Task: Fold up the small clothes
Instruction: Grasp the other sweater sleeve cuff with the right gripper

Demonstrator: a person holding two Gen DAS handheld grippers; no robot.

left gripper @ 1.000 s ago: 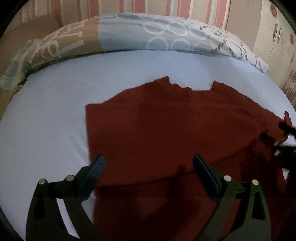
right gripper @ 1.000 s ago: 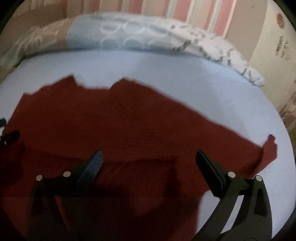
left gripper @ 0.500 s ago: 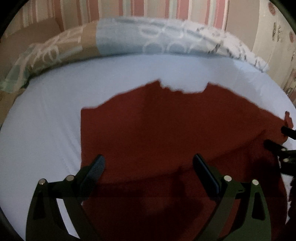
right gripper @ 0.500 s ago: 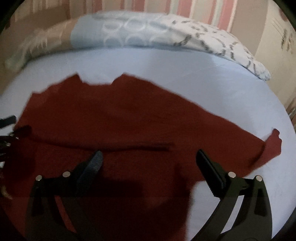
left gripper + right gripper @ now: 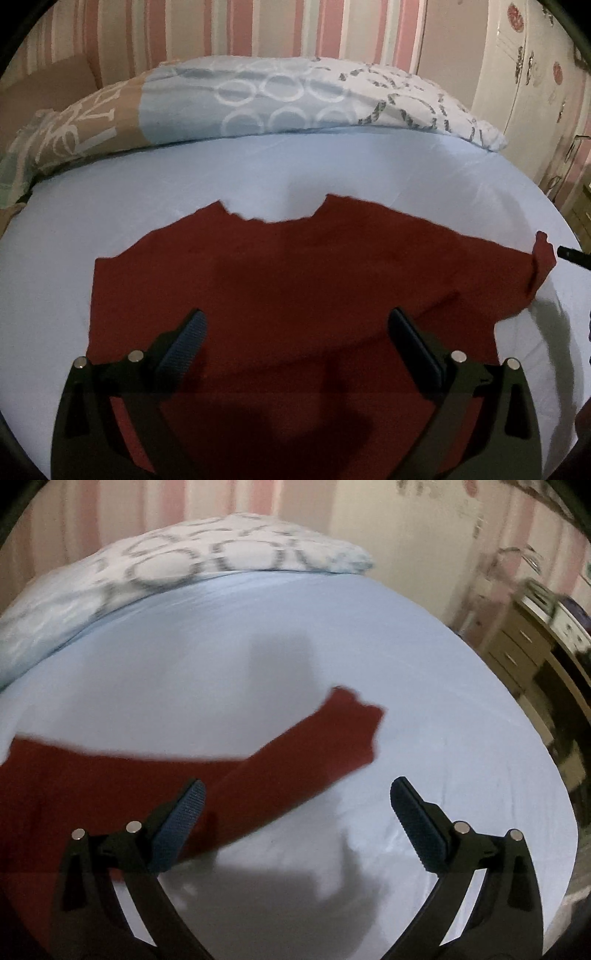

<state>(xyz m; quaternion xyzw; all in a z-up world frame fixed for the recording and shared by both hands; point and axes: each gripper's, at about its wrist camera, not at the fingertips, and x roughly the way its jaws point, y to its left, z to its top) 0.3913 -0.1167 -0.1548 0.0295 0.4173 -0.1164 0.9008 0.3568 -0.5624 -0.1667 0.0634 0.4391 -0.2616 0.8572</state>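
Observation:
A dark red top [image 5: 295, 280] lies spread flat on the light blue bed sheet [image 5: 258, 173], neckline away from me. Its right sleeve [image 5: 317, 746] stretches out across the sheet in the right wrist view. My left gripper [image 5: 295, 332] is open and empty, held above the body of the top. My right gripper [image 5: 297, 805] is open and empty, above the sheet just right of the sleeve. A tip of the right gripper [image 5: 572, 254] shows at the right edge of the left wrist view, beside the sleeve end.
A patterned pillow or rolled duvet [image 5: 258, 99] lies along the far side of the bed. A striped wall is behind it. A white wardrobe [image 5: 532, 74] and a wooden drawer unit [image 5: 524, 646] stand to the right of the bed.
Both grippers have pulled back and up from the top. The right gripper has swung right, from over the body of the top to the sleeve end. The top lies flatter.

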